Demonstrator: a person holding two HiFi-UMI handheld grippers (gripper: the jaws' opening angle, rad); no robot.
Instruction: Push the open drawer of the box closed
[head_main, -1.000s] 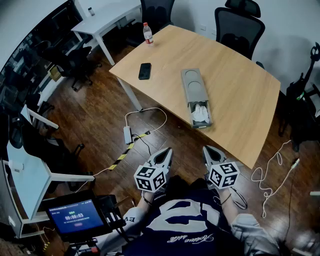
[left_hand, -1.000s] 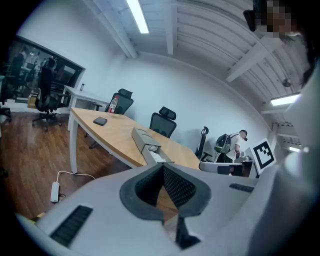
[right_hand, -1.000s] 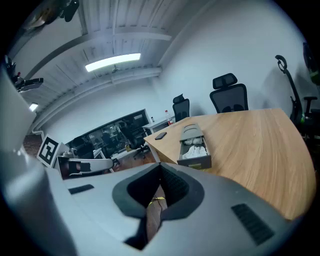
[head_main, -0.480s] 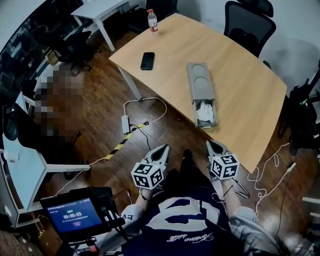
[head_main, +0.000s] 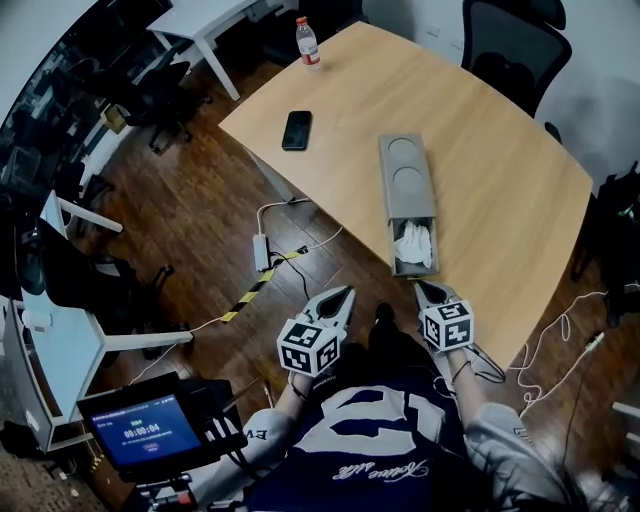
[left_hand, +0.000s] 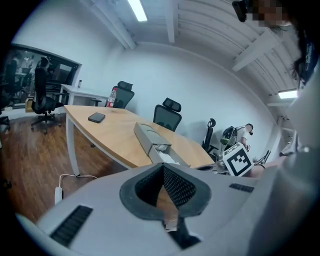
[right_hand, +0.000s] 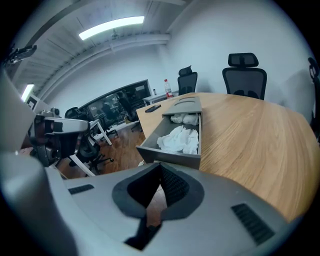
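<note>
Grey drawer (head_main: 413, 269) stands open at the near edge of the table (head_main: 500, 200), with white cloth (head_main: 414, 243) heaped inside. If you push off-centre or too fast, you will likely slide the whole box (head_main: 404, 175) across the wood instead of closing it. The cloth may also bunch and jam at the mouth. Your right claw (head_main: 419, 288), jaws together and empty, points at the drawer front from close by, nearly in line. The left claw (head_main: 347, 293), also closed and empty, sits off to the drawer's left.

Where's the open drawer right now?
Head view, right of centre: the open drawer sticks out of the box at the near edge of the table, just ahead of the right gripper, apart from it.
</note>
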